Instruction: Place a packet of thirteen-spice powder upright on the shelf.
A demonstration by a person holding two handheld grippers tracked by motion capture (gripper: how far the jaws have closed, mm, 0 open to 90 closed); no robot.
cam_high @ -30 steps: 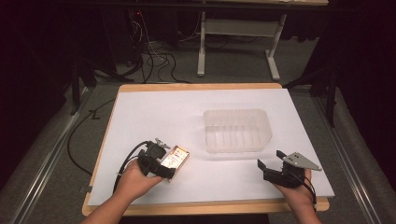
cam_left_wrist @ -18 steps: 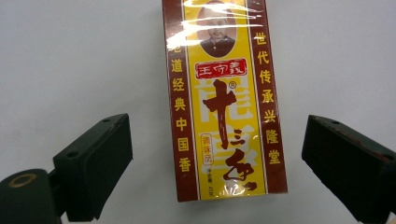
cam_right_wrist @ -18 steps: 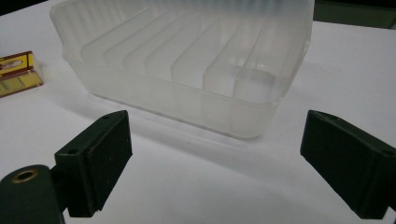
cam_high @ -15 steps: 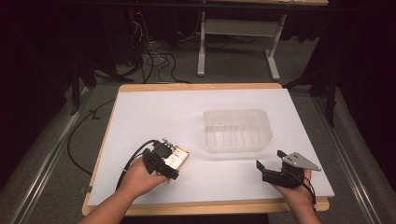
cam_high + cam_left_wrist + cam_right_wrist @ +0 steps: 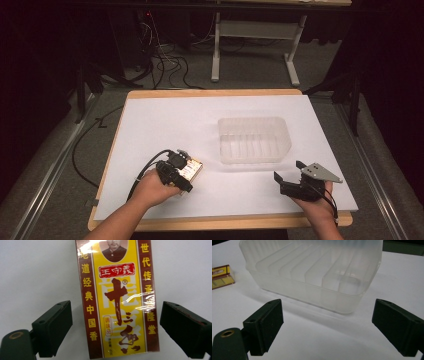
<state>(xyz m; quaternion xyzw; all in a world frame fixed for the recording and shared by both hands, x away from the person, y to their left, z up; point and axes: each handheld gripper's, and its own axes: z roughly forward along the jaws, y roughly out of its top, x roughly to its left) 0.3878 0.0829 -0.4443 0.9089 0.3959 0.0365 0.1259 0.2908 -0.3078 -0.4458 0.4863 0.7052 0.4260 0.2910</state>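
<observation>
Left gripper [image 5: 186,172] lowered astride spice box [image 5: 117,300]

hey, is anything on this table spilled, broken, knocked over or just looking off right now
Nothing stands out. The yellow and maroon box lies flat on the white table cover, intact, between the open jaws of the left claw. The clear plastic tray sits upright and empty, with no spill around it.

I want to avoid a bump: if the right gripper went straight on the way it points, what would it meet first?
Probably the clear plastic tray: it lies straight ahead of the open right gripper, with bare white paper between.
</observation>
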